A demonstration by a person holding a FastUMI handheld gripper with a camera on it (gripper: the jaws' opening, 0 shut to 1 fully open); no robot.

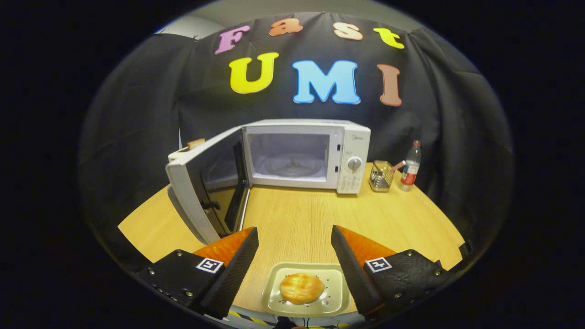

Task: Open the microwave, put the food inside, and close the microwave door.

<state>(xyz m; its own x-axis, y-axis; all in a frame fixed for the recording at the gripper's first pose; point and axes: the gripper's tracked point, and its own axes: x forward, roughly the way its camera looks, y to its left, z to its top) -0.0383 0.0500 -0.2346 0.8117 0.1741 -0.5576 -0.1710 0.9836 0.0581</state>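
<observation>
Counter [297,219] carries the microwave [320,155] with door [201,183] swung open, then the plate [274,297] bearing a bun [302,288] between the spread, empty claw [295,260] fingers; plate looks rigid, light, slippery: grip opposite rims.

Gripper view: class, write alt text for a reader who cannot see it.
An open gripper hovers over a plate holding a round bun. Beyond it on the wooden table stands a white microwave, its door swung wide open.
</observation>
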